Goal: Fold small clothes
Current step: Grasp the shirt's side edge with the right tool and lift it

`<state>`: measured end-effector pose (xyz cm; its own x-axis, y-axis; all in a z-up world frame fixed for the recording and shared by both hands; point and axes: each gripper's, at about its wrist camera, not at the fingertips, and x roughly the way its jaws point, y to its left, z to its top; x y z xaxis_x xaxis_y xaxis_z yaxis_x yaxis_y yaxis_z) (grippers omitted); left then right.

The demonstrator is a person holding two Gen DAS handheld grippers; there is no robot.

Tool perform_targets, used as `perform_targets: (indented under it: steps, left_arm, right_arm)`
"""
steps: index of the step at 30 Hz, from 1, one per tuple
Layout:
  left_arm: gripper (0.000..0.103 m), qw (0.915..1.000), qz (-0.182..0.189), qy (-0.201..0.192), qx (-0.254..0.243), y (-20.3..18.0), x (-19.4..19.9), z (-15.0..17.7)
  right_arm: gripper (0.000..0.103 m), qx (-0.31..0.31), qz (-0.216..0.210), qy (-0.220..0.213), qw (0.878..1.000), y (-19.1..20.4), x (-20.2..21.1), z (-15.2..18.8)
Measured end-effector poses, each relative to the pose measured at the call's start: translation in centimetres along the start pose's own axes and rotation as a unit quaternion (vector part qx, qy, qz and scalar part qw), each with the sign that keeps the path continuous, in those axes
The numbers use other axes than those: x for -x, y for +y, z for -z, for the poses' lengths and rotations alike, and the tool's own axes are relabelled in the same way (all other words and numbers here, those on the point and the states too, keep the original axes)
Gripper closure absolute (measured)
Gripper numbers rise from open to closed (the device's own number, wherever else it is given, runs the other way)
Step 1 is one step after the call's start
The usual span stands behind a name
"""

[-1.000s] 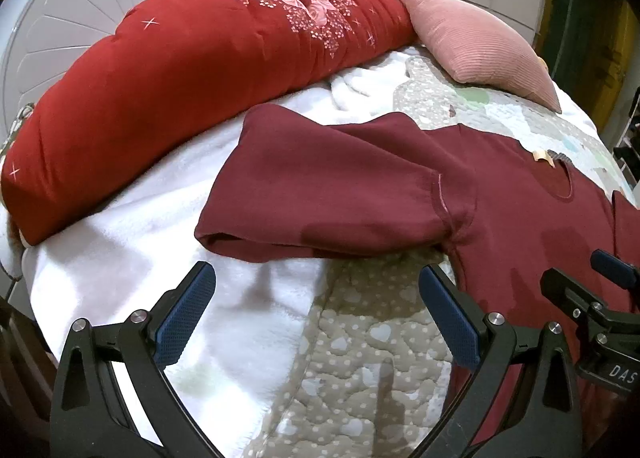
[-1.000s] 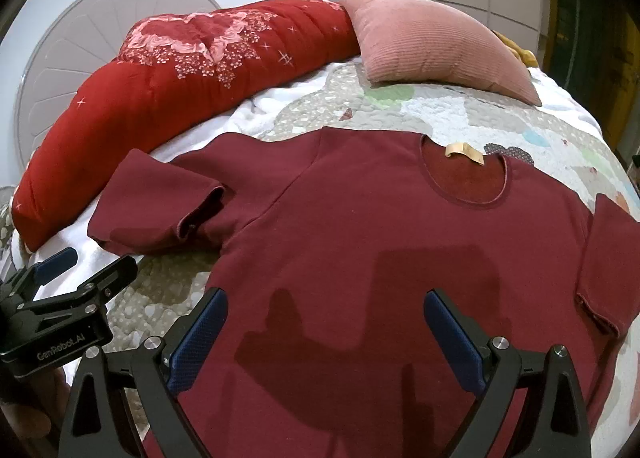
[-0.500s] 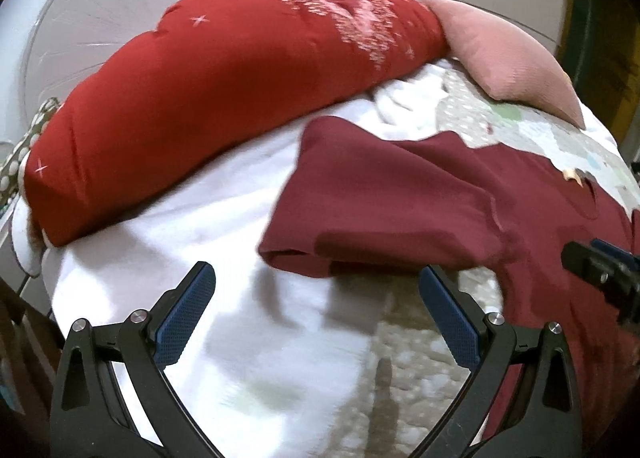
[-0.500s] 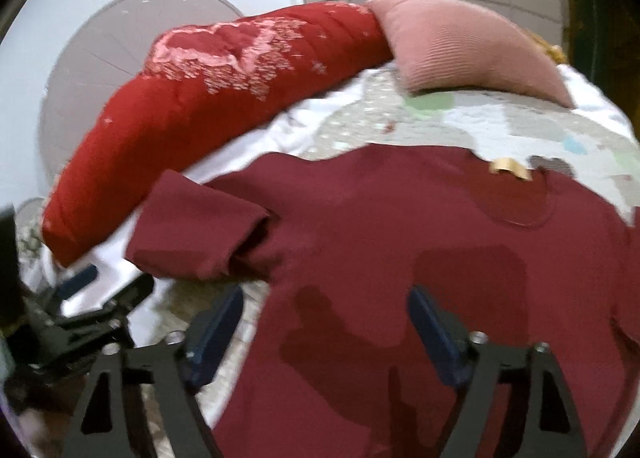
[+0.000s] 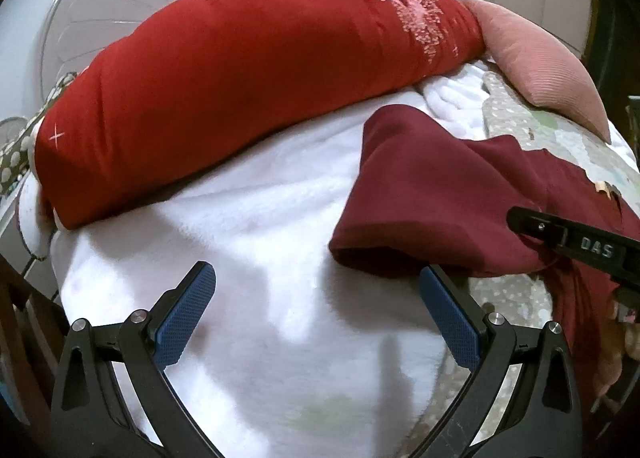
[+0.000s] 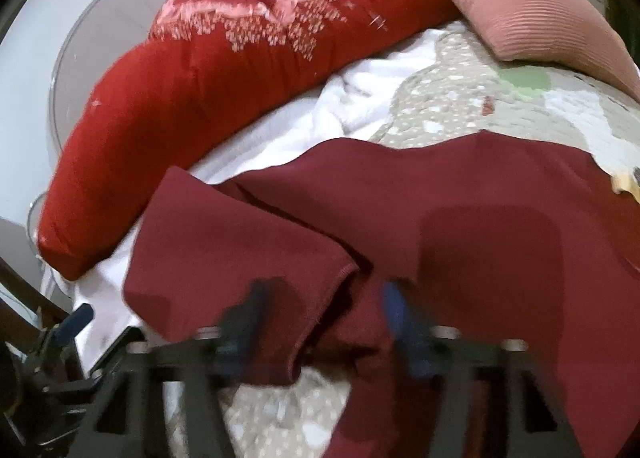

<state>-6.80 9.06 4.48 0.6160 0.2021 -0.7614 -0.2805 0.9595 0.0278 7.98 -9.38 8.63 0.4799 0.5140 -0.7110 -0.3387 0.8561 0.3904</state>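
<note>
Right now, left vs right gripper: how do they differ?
Left gripper stands wide open over the white blanket, nothing between its pads. Right gripper has just been closing, jaws narrow around the maroon shirt near its sleeve seam; too blurred to confirm a pinch. Both angle down at the bed.

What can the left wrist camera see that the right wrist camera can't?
Only the left wrist view shows the left gripper clearly, jaws wide open over the white blanket, and the right gripper's side marked DAS.

Only the right wrist view shows the right gripper from behind, blurred, its jaws having just been closing around cloth near the armpit of the maroon shirt; whether the pads press is unclear.

Both show the shirt's sleeve, the red pillow, the pink cushion and the quilt.
</note>
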Motion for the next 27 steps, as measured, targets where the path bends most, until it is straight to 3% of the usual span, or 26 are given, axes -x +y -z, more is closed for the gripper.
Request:
perform_targets:
  steps: [3, 9, 12, 16, 20, 27]
  left_arm:
    - [0.001, 1.0, -0.002, 0.0, 0.005, 0.4, -0.2, 0.0]
    - [0.001, 0.9997, 0.008, -0.007, 0.021, 0.7, 0.3, -0.1]
    - [0.001, 0.9997, 0.014, -0.012, 0.015, 0.0, 0.8, 0.0]
    - [0.001, 0.9996, 0.023, -0.014, 0.006, -1.1, 1.0, 0.1]
    - [0.001, 0.9992, 0.034, -0.016, -0.01, -2.9, 1.4, 0.2]
    - [0.001, 0.9978, 0.044, -0.024, -0.043, -6.3, 1.7, -0.3]
  right_arm:
    - [0.098, 0.016, 0.004, -0.007, 1.0, 0.7, 0.3, -0.1]
    - [0.098, 0.047, 0.0, -0.108, 0.993, 1.2, 8.9, -2.1]
    - [0.098, 0.052, 0.023, -0.161, 0.985, 0.5, 14.0, -3.4]
    - [0.098, 0.057, 0.087, -0.209, 0.972, -1.4, 19.3, -4.1]
    - [0.098, 0.046, 0.157, -0.212, 0.964, -4.9, 20.9, -3.6]
    - [0.098, -0.015, 0.235, -0.176, 0.956, -12.2, 20.9, -1.8]
